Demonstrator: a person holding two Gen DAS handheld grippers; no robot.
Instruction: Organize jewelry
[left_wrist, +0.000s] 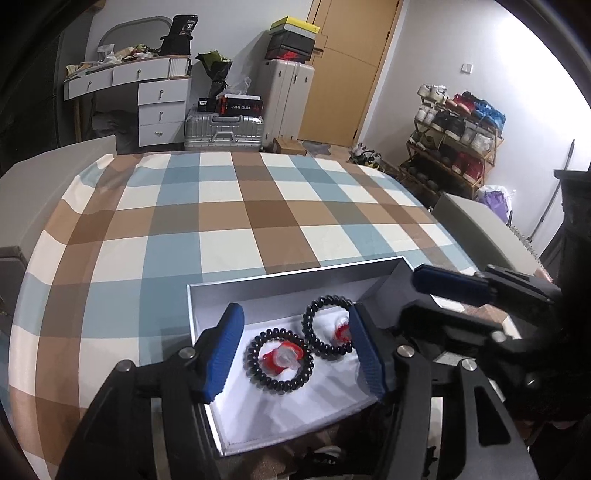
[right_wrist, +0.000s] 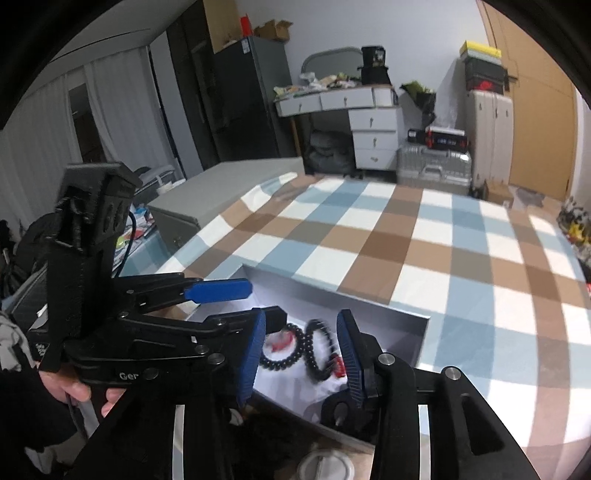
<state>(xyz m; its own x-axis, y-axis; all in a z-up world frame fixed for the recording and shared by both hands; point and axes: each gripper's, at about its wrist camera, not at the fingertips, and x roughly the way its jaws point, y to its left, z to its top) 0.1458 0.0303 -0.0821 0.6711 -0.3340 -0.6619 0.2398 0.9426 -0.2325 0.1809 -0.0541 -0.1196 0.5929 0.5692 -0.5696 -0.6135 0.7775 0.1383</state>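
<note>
1. Nearest, my left gripper (left_wrist: 295, 347) hangs over the box (left_wrist: 207, 295), its blue pads spread apart and pressing on nothing; both bracelets show between them, lying free on the lining.
2. My right gripper (right_wrist: 301, 350) comes in from the other side, also slack, pads parted with nothing pinched. My left hand (right_wrist: 74, 391) wraps the other tool's handle at the left edge of that view.
3. Inside the box, on white cloth (left_wrist: 295, 406), lie two black beaded bracelets: the near bracelet (left_wrist: 280, 360) flat, ringing a red-and-clear piece; the far bracelet (left_wrist: 325, 325) just beside it, touching or nearly so, with a second red bit at its right side.
4. Box sits at the near edge of the checked tablecloth (left_wrist: 221, 206), its grey walls upright.
5. Beyond the table stand a silver suitcase (left_wrist: 223, 131), a white drawer desk (left_wrist: 159, 107) and a shoe rack (left_wrist: 454, 147).
</note>
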